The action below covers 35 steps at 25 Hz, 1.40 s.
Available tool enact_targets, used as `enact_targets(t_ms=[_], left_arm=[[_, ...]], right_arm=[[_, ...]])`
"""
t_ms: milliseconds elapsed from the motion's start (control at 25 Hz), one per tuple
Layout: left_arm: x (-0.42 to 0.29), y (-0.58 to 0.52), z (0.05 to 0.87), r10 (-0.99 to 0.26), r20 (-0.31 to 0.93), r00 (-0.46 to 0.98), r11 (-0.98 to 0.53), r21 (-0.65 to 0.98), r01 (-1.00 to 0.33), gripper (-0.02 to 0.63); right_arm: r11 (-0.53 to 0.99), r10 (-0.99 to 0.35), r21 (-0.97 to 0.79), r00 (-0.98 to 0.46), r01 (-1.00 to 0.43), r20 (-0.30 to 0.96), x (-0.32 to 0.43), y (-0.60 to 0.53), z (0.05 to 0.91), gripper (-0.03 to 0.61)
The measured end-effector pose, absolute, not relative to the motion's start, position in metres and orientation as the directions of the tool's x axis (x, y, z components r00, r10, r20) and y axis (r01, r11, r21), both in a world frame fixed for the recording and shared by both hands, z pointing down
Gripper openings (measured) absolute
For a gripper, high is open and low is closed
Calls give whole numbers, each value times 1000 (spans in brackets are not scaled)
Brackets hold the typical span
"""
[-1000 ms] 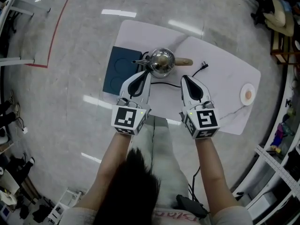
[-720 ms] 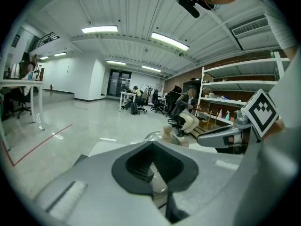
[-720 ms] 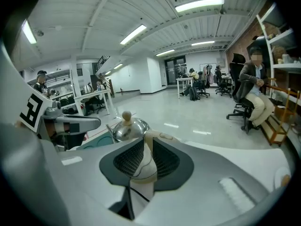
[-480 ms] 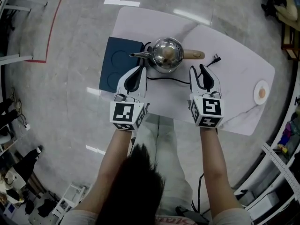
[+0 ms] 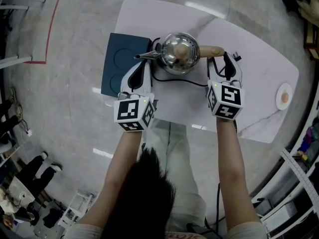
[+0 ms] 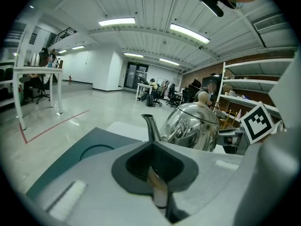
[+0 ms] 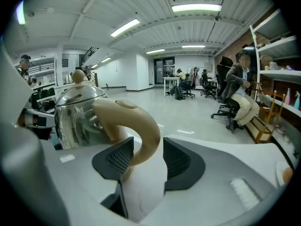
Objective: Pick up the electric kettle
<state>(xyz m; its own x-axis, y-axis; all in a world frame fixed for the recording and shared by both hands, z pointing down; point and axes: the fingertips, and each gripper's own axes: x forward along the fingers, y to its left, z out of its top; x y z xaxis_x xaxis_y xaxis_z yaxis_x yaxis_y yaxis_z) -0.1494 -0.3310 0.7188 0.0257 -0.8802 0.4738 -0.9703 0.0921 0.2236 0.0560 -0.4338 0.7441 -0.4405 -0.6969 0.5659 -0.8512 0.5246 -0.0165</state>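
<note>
1. Left of the electric kettle (image 5: pixel 178 54), a dark blue mat (image 5: pixel 122 63) lies on the white table (image 5: pixel 259 78).
2. The left gripper (image 5: pixel 142 71), jaws pressed together and empty, sits just beside the kettle's spout side.
3. The kettle looks like rigid polished steel, probably slippery, and heavy if filled.
4. Its beige handle (image 7: pixel 136 126), on the kettle's right, is the place to take hold. The right gripper (image 7: pixel 143 157) has its jaws spread around it, not yet clamped.

One kettle (image 5: pixel 177 53), two tools (image 5: pixel 141 66) (image 5: pixel 223 59), one mat (image 5: pixel 118 66)

No lettering, brand, number or sign can be read anywhere in these views.
</note>
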Motion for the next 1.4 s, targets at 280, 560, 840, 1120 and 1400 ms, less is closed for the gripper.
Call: enact_targets(t_ms=[280, 560, 840, 1120, 1400], left_arm=[[-156, -344, 723, -882, 471, -4, 125, 227, -966, 0], [-156, -346, 724, -881, 473, 3, 111, 213, -971, 0], [-157, -349, 724, -870, 493, -5, 120, 200, -972, 0], [-158, -352, 724, -868, 496, -1, 108, 186, -976, 1], [-159, -353, 716, -880, 475, 2, 101, 192, -976, 0]], right_arm=[[562, -702, -29, -496, -826, 512, 42, -454, 749, 235], [574, -684, -87, -535, -814, 495, 29, -464, 763, 136], [524, -729, -112, -512, -845, 453, 31, -465, 759, 71], [487, -744, -132, -489, -864, 455, 34, -462, 756, 74], [464, -750, -152, -479, -873, 457, 35, -461, 748, 77]])
